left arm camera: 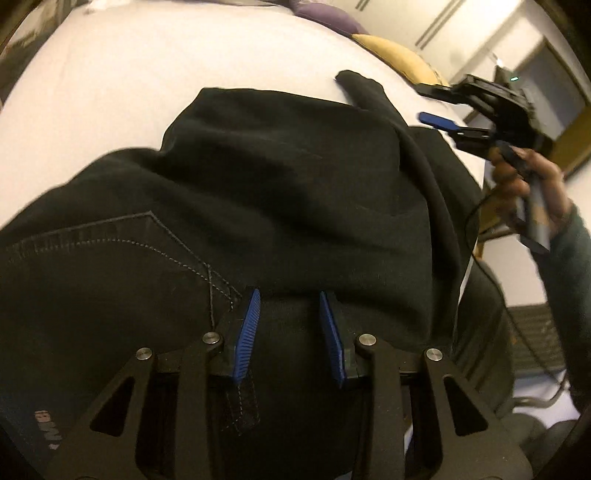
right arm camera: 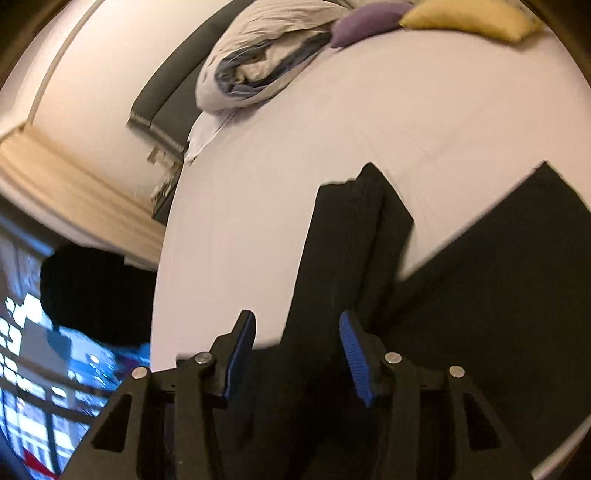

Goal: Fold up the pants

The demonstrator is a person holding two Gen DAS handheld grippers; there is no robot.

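Black pants (left arm camera: 280,206) lie on a white bed (left arm camera: 147,74), with a stitched back pocket at the left and a folded-over leg across the middle. My left gripper (left arm camera: 290,299) is open, low over the pants near the pocket and a belt loop. My right gripper (left arm camera: 428,103) shows in the left wrist view, open and held in the air above the pants' right edge. In the right wrist view the right gripper (right arm camera: 297,325) is open above the pants (right arm camera: 480,295), whose leg ends (right arm camera: 354,229) lie flat on the bed (right arm camera: 406,110).
A rumpled grey duvet (right arm camera: 258,62), a purple pillow (right arm camera: 365,26) and a yellow pillow (right arm camera: 469,18) lie at the far end of the bed. A dark headboard (right arm camera: 173,85) stands against the wall. A window (right arm camera: 29,369) is at the left.
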